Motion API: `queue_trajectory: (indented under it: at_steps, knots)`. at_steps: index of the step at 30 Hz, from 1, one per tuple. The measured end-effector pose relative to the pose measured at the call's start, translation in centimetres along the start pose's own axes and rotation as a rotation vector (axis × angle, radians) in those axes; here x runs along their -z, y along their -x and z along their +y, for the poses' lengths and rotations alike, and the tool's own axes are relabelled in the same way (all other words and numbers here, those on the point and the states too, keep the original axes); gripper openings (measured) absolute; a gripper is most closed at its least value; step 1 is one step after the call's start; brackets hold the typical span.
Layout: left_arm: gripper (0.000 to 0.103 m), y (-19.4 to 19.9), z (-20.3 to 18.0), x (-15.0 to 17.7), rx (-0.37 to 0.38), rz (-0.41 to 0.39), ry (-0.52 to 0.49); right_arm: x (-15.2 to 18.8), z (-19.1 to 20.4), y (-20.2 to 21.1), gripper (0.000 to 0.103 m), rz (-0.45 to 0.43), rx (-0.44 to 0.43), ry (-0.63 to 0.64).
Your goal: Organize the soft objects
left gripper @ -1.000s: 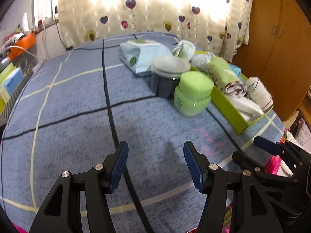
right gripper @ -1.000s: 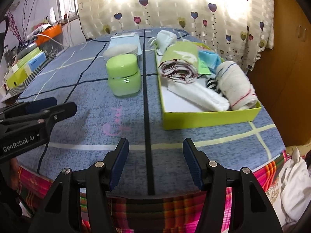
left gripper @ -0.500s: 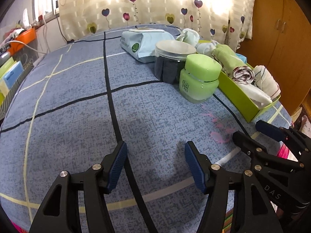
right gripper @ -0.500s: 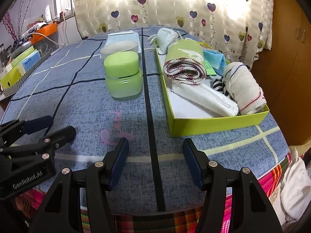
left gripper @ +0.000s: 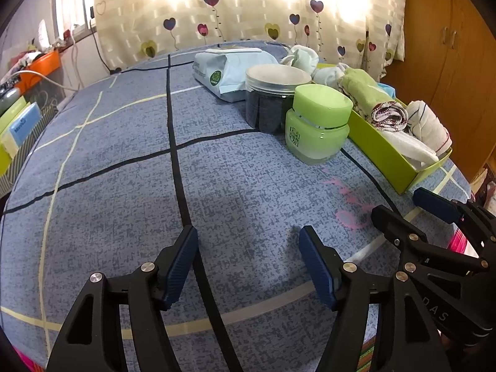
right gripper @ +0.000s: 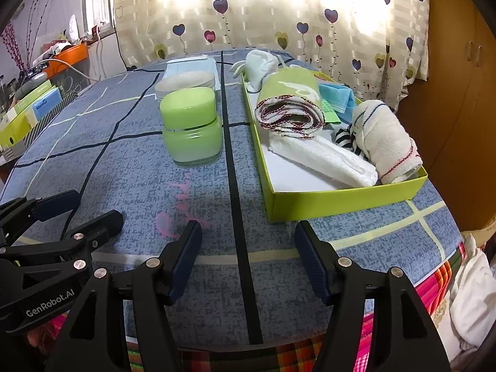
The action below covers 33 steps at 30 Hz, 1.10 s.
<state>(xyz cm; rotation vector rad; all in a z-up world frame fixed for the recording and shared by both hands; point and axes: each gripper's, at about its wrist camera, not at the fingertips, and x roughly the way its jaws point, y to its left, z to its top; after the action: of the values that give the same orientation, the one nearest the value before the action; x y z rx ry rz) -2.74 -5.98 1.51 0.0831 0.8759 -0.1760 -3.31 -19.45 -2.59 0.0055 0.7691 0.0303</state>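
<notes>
I hold both grippers, left [left gripper: 248, 263] and right [right gripper: 245, 257], spread wide and empty above the bedspread [left gripper: 124, 186]. Rolled towels [right gripper: 384, 142] lie in the green tray [right gripper: 341, 201]; reaching past could topple the green jar [right gripper: 192, 127] just beside it.

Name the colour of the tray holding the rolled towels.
Lime green tray, clearest in the right wrist view.

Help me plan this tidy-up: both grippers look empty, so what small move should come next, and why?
Probably ease the right gripper forward toward the white cloth bundle at the far end of the green tray. It seems to hang over the rim, while the other rolls lie inside. Both grippers are open.
</notes>
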Motion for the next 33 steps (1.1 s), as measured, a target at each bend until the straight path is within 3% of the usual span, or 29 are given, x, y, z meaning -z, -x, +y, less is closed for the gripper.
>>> queue_trajectory:
  at_steps: [33]
  knots:
    - [0.071,-0.10,0.14,0.00,0.003,0.001,0.006,0.20,-0.12,0.12,0.064,-0.007,0.008,-0.009]
